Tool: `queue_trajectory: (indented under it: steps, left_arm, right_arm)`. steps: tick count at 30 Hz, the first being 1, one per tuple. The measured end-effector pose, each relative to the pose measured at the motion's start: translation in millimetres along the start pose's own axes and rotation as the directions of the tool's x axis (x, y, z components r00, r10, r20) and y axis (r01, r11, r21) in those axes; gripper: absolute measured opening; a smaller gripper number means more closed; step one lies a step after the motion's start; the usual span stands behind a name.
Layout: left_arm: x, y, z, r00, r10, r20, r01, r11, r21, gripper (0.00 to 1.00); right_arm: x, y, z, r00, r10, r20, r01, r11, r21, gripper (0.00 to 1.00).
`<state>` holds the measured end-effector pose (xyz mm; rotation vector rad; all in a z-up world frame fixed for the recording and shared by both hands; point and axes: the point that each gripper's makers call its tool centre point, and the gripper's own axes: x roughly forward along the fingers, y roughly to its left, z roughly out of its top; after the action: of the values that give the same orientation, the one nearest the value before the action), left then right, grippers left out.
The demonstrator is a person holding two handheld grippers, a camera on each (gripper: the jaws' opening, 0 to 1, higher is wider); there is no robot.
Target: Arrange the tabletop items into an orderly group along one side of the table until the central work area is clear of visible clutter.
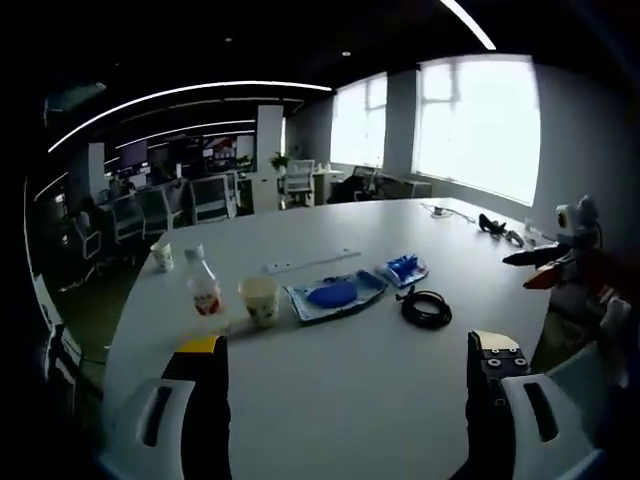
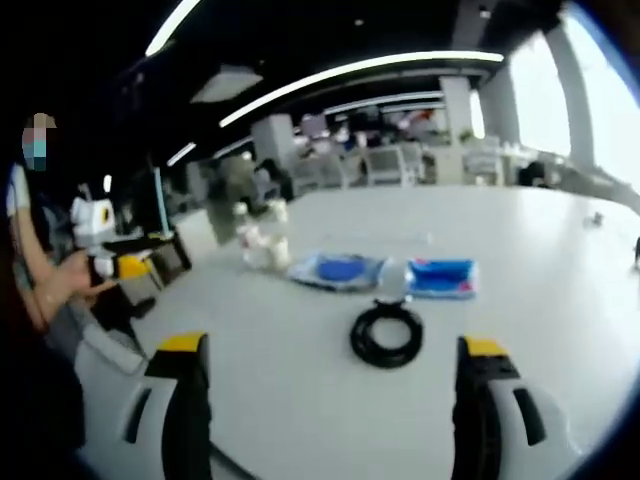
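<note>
Both grippers, left gripper [image 1: 345, 375] and right gripper [image 2: 330, 375], hover wide, empty, near the bench [image 1: 330, 400] edge. Coiled black cable [image 2: 386, 335] lies mid-bench, closest to the right one. Bottle [image 1: 203, 285], paper cup [image 1: 260, 298], blue pouch [image 1: 335, 293] sit beyond. Best: drop straight over the coil, pinch one side.

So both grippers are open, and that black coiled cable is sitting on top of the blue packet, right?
Not quite. Both grippers are open, but the black coiled cable lies on the bare white table, apart from the blue packet and nearer the grippers. The right gripper view shows the gap.
</note>
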<state>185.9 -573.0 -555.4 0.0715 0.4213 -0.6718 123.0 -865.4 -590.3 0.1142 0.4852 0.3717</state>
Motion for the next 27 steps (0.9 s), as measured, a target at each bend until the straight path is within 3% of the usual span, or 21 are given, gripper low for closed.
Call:
queue_trajectory:
  steps: [5,16,27]
  left_arm:
    - [-22,9.8,-16.8,0.999,0.032,-0.023,-0.032,0.999,0.031,1.0]
    - [-48,25.8,-44.5,0.997,0.074,-0.018,-0.074,0.996,-0.043,1.0]
    - [-60,31.0,-51.6,0.998,0.064,-0.004,-0.064,0.997,-0.05,1.0]
  right_arm:
    - [-12,8,-12.8,1.0,-0.009,-0.001,0.009,1.0,0.017,1.0]
    - [-30,15,-33.5,0.999,-0.043,-0.034,0.042,0.999,-0.021,1.0]
    - [-37,18,-35.5,0.996,-0.075,-0.038,0.073,0.996,-0.053,1.0]
